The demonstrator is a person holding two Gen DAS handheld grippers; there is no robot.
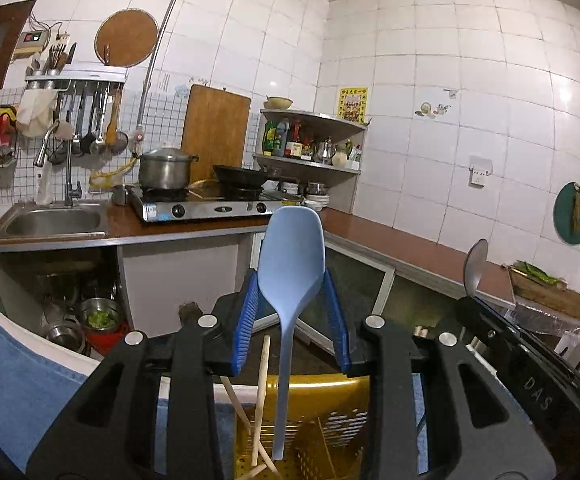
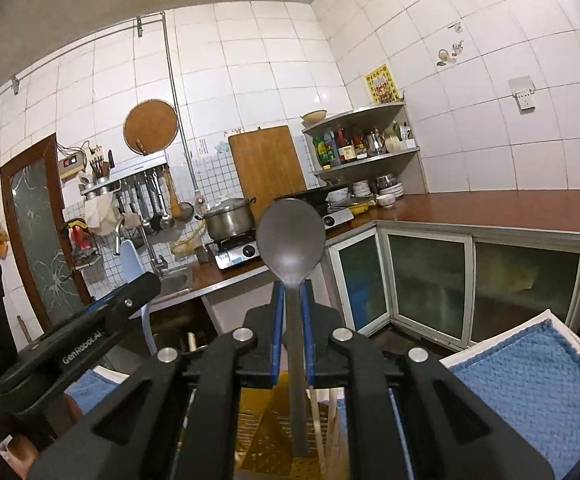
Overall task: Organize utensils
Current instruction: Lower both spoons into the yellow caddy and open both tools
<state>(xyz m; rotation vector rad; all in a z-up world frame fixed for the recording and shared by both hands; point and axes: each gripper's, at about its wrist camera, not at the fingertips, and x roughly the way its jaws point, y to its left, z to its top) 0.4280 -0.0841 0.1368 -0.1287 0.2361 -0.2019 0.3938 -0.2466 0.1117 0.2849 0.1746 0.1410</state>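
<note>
My left gripper (image 1: 292,292) is shut on a light blue plastic spoon (image 1: 290,264), bowl up, its handle hanging down into a yellow perforated utensil basket (image 1: 330,412) that holds wooden chopsticks (image 1: 259,396). My right gripper (image 2: 292,312) is shut on a grey metal spoon (image 2: 292,240), bowl up, its handle reaching down into the same yellow basket (image 2: 265,432) beside chopsticks (image 2: 318,420). The right gripper with the metal spoon (image 1: 474,266) shows at the right of the left wrist view. The left gripper body (image 2: 89,328) and blue spoon (image 2: 131,258) show at the left of the right wrist view.
A blue towel (image 2: 530,392) on a white tray lies under the basket; it also shows in the left wrist view (image 1: 17,384). Beyond are a brown L-shaped counter (image 2: 470,208), sink (image 1: 51,222), stove with pot (image 1: 165,170) and wok, cutting board, corner shelf with bottles, hanging utensils.
</note>
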